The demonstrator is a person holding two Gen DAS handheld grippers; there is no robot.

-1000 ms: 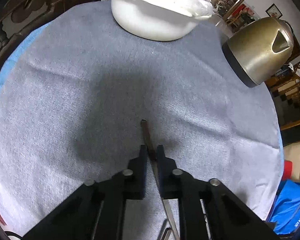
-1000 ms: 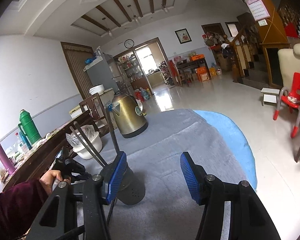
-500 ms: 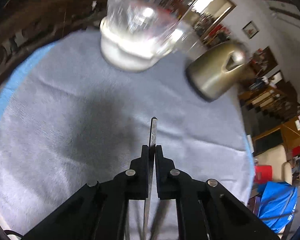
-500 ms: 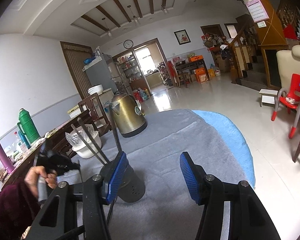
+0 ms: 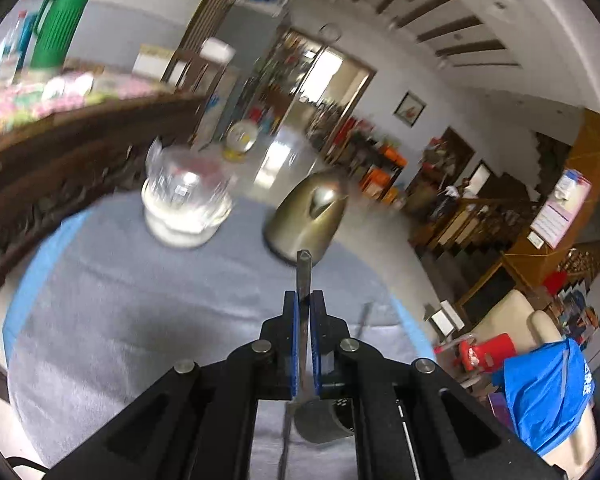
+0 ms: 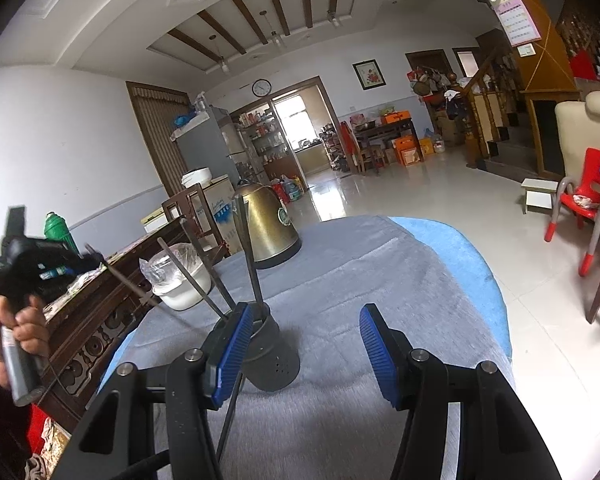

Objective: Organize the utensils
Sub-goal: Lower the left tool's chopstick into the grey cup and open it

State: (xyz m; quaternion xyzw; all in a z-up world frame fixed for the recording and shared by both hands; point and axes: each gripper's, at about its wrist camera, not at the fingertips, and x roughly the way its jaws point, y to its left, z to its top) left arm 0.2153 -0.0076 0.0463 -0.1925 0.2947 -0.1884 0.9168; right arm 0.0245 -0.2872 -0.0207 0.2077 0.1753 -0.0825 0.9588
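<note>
My left gripper [image 5: 304, 300] is shut on a thin metal utensil [image 5: 303, 268], whose end sticks up past the fingertips, above the grey cloth [image 5: 140, 300]. Just below it stands the dark perforated utensil holder [image 5: 320, 420]. The right wrist view shows that holder [image 6: 276, 356] with several utensils standing in it, partly behind my right gripper's left finger. The right gripper [image 6: 304, 344] hangs open with nothing between its blue pads. At far left a hand [image 6: 16, 320] holds the left gripper [image 6: 94, 258] high, the utensil [image 6: 128, 280] slanting down toward the holder.
A white bowl [image 5: 184, 216] lined with a clear bag and a gold kettle [image 5: 308, 216] stand at the far side of the cloth. A carved dark wood edge [image 6: 100, 320] runs along the left. A thin dark rod [image 6: 230, 412] shows under the right gripper's left finger.
The left gripper has risen off the cloth with the utensil and tipped upward, so its view now takes in the room. The right gripper has barely shifted.
</note>
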